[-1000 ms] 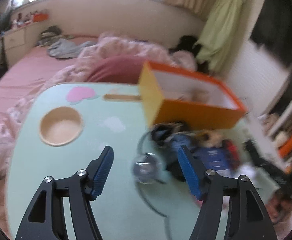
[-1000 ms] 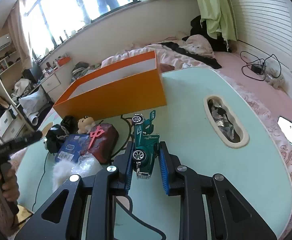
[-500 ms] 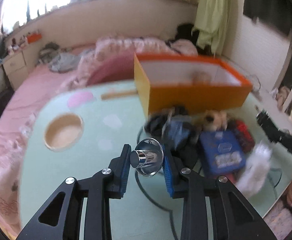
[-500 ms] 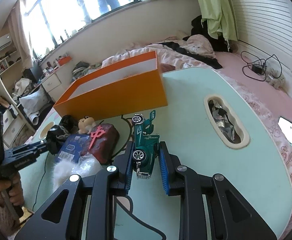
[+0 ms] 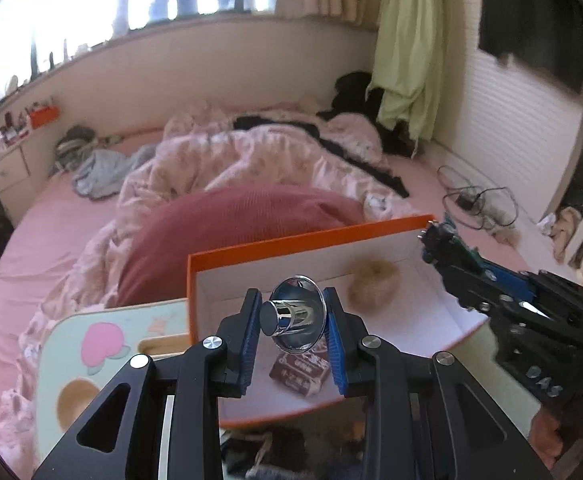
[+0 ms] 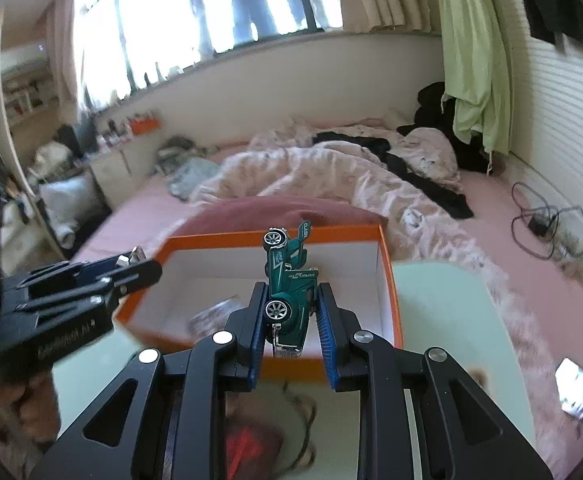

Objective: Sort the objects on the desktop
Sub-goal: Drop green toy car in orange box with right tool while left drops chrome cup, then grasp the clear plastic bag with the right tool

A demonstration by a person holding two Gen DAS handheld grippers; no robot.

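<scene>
My left gripper (image 5: 291, 316) is shut on a shiny chrome funnel-shaped piece (image 5: 297, 312) and holds it above the orange box (image 5: 311, 240). The box has a white inside with a tan fluffy ball (image 5: 373, 282) and a brown packet (image 5: 299, 372) in it. My right gripper (image 6: 289, 312) is shut on a green toy car (image 6: 289, 280), held nose down over the near wall of the same orange box (image 6: 391, 276). Each gripper shows in the other's view: the right one (image 5: 431, 240) at the box's right end, the left one (image 6: 139, 258) at its left end.
The box stands on a mint-green table (image 6: 451, 320) on a pink bed. The table has a round wooden dish (image 5: 77, 400) at the left. A pile of small objects (image 6: 259, 440), blurred, lies on the table under the grippers. A phone (image 6: 579, 388) lies at the right.
Both grippers rose from the table and moved over the orange box. The left one carries the chrome piece it closed on; the right one lifted the green car off the table.
</scene>
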